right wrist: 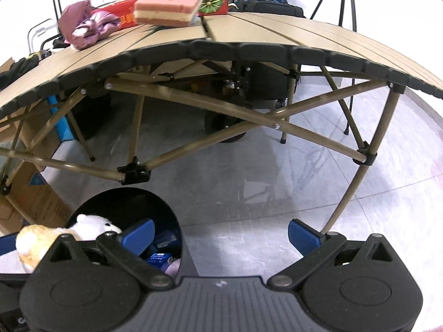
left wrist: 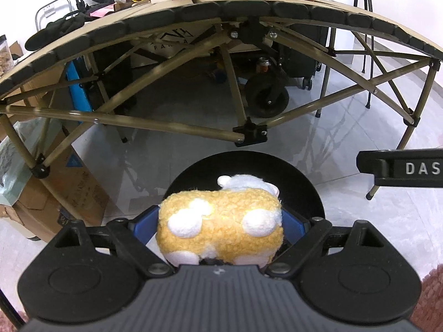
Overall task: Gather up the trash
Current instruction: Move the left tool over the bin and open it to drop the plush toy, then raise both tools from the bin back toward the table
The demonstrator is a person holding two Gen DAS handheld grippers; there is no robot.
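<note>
Now my left claw (left wrist: 220, 228) is clenched on the plush (left wrist: 220, 227), yellow with white patches, blue pads pressed into both flanks, held directly above the black bin (left wrist: 304, 182) on the floor; I judge it is poised there so that letting go drops it straight in. From the right wrist the bin's mouth (right wrist: 155, 202) shows blue cartons already at the bottom, and the plush (right wrist: 41, 239) hangs at its near rim. My right claw (right wrist: 221, 235) is released, fingers spread wide with nothing between them, hanging just beside the bin over bare tile, presumably kept clear of the drop. Ahead stands the folding table (right wrist: 249, 36), its crossed legs close behind the bin; any forward swing would catch them. Still on top: a pink-and-cream sponge (right wrist: 169, 5), a crumpled pink cloth (right wrist: 88, 27), a red box (right wrist: 124, 13). Cardboard boxes (left wrist: 69, 182) crowd the left of the bin, a wheeled cart (left wrist: 265, 96) sits under the table
</note>
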